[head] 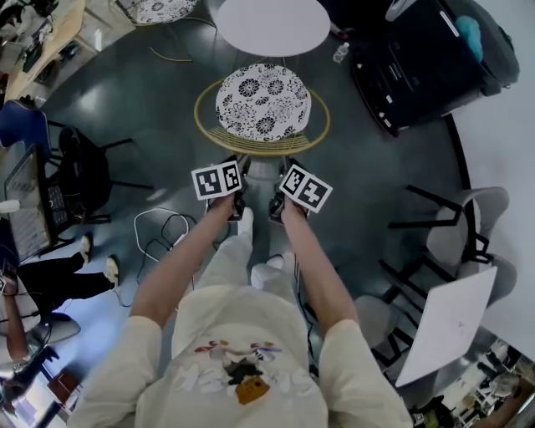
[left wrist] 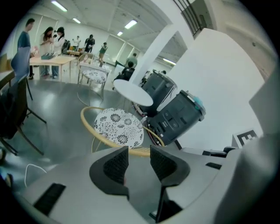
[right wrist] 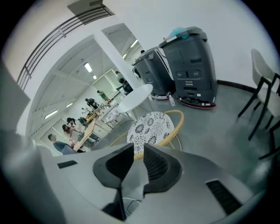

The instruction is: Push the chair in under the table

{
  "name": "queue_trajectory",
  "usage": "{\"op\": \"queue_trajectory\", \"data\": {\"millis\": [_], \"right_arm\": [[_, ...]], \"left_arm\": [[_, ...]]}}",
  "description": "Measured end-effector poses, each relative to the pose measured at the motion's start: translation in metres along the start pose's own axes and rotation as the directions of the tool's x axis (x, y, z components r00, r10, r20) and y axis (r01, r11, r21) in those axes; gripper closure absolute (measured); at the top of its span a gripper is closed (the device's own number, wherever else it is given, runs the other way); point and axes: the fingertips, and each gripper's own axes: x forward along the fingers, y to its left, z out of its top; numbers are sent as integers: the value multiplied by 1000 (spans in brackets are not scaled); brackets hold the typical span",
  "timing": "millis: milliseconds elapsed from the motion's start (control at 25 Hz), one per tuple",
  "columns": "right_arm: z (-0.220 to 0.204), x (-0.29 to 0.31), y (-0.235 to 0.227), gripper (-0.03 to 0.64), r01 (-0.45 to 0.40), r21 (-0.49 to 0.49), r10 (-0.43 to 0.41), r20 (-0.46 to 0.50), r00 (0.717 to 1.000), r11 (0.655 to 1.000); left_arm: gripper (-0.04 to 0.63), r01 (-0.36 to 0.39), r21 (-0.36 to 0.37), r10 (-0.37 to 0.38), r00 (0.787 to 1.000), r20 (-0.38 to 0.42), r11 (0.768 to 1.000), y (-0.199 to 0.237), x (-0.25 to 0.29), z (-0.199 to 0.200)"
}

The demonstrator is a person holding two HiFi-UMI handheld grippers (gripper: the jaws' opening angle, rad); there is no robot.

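Your left gripper [left wrist: 139, 151] and right gripper [right wrist: 139, 148] hang just short of the round rattan-rimmed chair with a black-and-white floral cushion [head: 263, 100]. Their ribbed jaws are apart and empty, the right pair narrower. Just beyond the chair stands the smooth round white counter [head: 273, 23].

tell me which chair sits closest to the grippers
The yellow-rimmed chair with the floral cushion, just beyond the left gripper and right gripper; the black chair stands off left, the grey chairs off right.
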Motion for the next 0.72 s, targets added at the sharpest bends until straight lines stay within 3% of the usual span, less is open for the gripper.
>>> {"op": "queue_trajectory", "data": {"millis": [320, 480, 720], "right_arm": [[9, -72, 36, 590, -98, -148, 110, 74, 991, 984], [-4, -115, 57, 600, -154, -287, 188, 94, 978, 945], [-16, -187, 90, 607, -195, -438, 284, 146, 948, 877]], "left_arm": [[549, 19, 232, -43, 994, 100, 973, -66, -70, -1], [584, 4, 315, -57, 986, 159, 949, -92, -110, -9], [586, 7, 424, -123, 962, 245, 905, -135, -166, -21]]}}
